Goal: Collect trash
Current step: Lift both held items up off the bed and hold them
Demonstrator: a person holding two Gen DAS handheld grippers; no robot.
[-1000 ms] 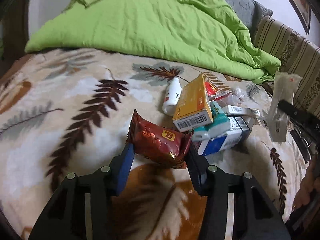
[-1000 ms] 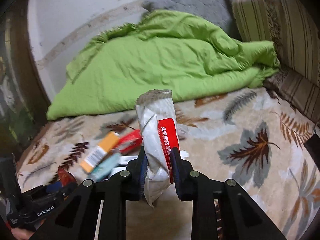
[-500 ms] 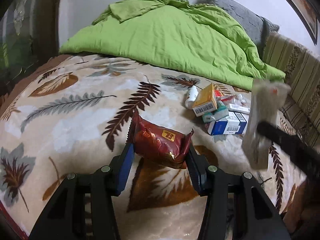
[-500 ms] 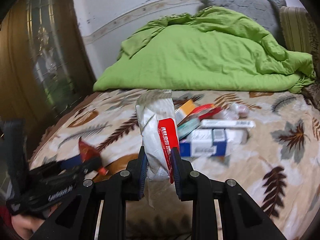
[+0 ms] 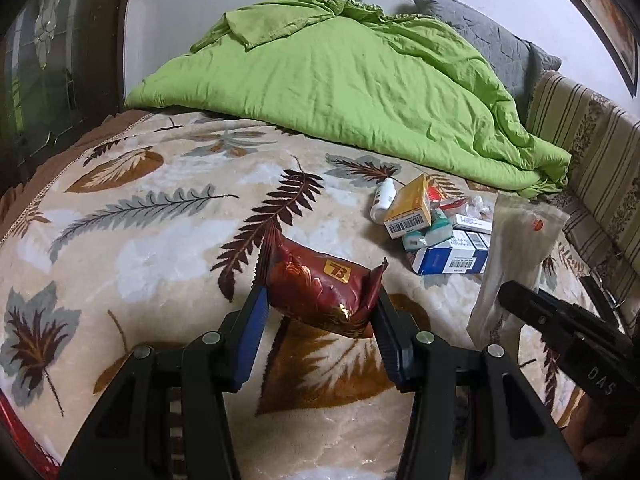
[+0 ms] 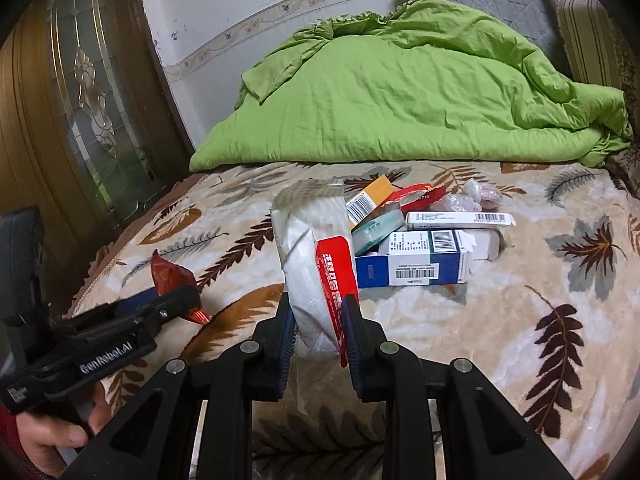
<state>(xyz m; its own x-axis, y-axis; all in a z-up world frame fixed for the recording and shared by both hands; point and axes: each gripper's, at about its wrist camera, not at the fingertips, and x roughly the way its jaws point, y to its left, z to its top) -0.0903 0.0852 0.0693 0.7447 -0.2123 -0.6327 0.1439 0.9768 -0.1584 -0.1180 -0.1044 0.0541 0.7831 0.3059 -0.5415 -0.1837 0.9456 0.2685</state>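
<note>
2 grippers over the bed, each clamped on a piece of trash.

The left gripper pinches a shiny dark-red foil snack wrapper between its blue pads, lifted clear of the cream leaf-patterned blanket. The right gripper is closed on a crumpled white plastic packet with a red label, held upright. Beyond them, the remaining trash lies in 1 pile on the blanket: a yellow cardboard box with a barcode, a small white plastic bottle just beside it, a blue-and-white carton, a long white box, a teal packet and a clear crumpled wrapper. A rumpled lime-green duvet is heaped at the far side. A hand grips the left gripper's handle.
</note>
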